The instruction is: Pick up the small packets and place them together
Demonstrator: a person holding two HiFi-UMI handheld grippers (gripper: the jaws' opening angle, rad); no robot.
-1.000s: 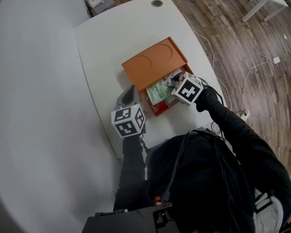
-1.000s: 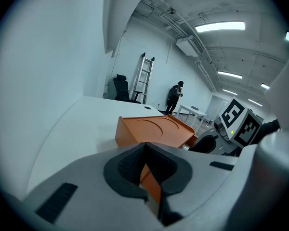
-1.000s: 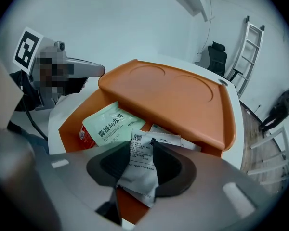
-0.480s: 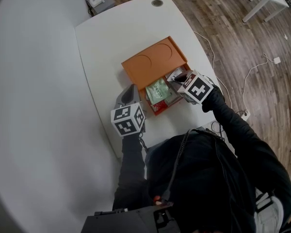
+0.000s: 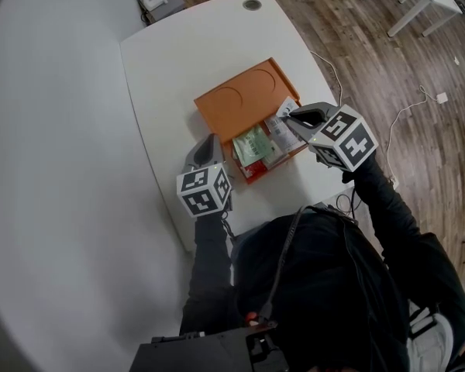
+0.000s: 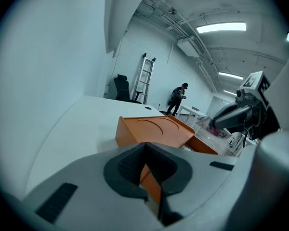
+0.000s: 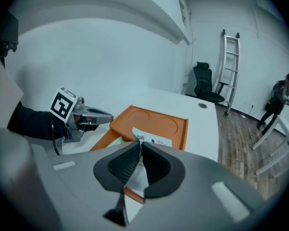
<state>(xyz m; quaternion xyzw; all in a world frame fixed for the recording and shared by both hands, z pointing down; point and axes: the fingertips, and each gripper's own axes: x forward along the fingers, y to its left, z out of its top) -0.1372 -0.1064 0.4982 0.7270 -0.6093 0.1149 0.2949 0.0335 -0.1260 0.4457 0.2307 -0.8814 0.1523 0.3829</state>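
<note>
An orange box (image 5: 236, 99) lies on the white table (image 5: 170, 60), its lid slid back over an open tray. A green packet (image 5: 253, 144) and other small packets lie in the tray. My right gripper (image 5: 288, 115) hangs over the tray's right end, shut on a white printed packet (image 5: 282, 107). In the right gripper view that packet (image 7: 151, 138) sticks out past the pads of the right gripper (image 7: 139, 149). My left gripper (image 5: 209, 140) rests just left of the box, shut and empty; in its own view the left gripper (image 6: 144, 148) faces the orange box (image 6: 154, 129).
The table's right edge runs close behind the box, with wooden floor and cables (image 5: 407, 107) beyond it. A round cable hole (image 5: 252, 5) sits at the table's far end. An office chair (image 7: 204, 83), a ladder (image 7: 229, 71) and a person (image 7: 279, 100) stand far off.
My right gripper has closed on the white packet inside the tray and drawn back up and to the right with it. The left gripper has not moved.
</note>
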